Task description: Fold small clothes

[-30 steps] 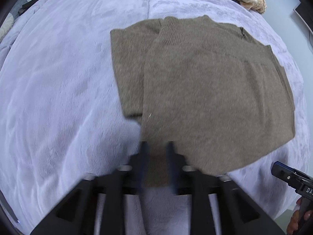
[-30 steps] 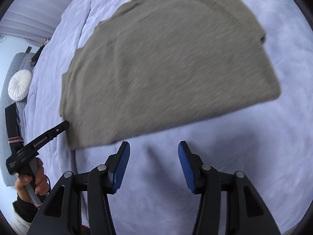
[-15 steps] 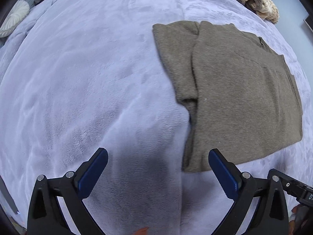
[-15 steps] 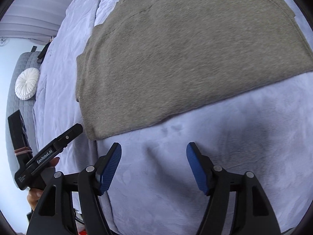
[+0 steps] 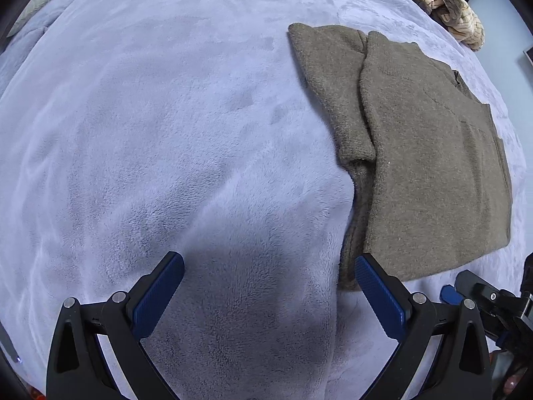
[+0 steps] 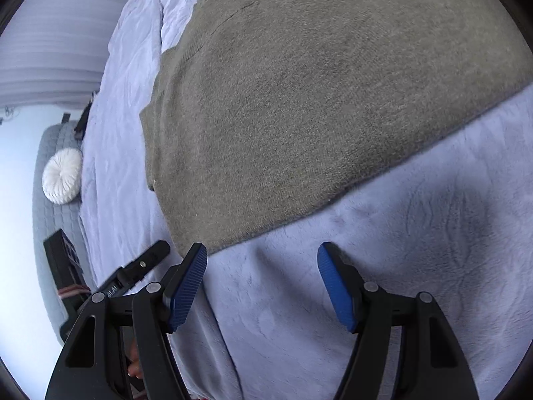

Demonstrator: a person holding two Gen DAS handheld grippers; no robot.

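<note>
On the pale fleece blanket [image 5: 173,140] the folded brown sweater [image 5: 433,166] lies flat, its long axis running away from both cameras, with a folded-in sleeve along its left side. The left gripper [image 5: 268,271] has just spread its jaws wide and holds nothing, the sweater's near left corner just beside its right pad. The right gripper [image 6: 262,260] has also just opened and is empty, the near hem just ahead of its pads, so either hand looks equally near.
</note>
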